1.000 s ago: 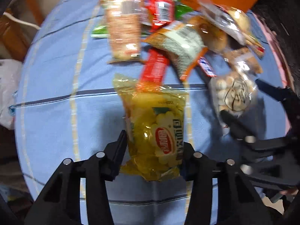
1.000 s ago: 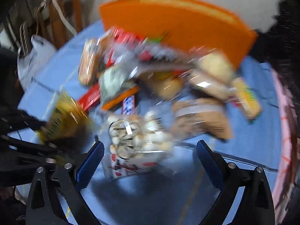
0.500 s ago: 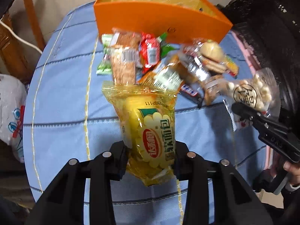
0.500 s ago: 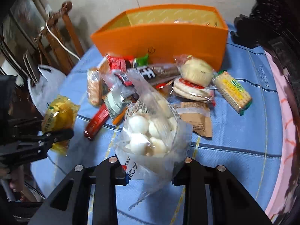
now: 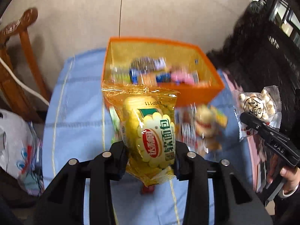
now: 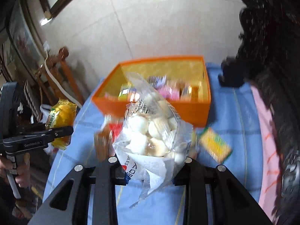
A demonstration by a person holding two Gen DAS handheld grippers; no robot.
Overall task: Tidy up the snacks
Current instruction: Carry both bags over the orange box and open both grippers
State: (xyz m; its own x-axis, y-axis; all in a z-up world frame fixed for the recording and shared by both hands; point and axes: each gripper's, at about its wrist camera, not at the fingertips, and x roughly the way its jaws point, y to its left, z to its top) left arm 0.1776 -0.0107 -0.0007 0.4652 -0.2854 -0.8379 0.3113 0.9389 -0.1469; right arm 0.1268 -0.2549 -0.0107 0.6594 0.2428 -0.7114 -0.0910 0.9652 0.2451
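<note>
Now both grippers are lifted above the desk [image 5: 78, 97], left gripper [image 5: 150, 161] jaws holding the yellow packet [image 5: 150, 131], right gripper [image 6: 150, 170] jaws clamping the clear bag [image 6: 150, 136], orange box [image 6: 150, 106] ahead, loose snacks [image 5: 204, 125] below.

- Lying over the table: a blue striped cloth [image 6: 230, 123].
- Sitting on it at the far end: an orange box [image 6: 187, 110].
- Lying near the box: loose snack packets [image 6: 215, 145].
</note>
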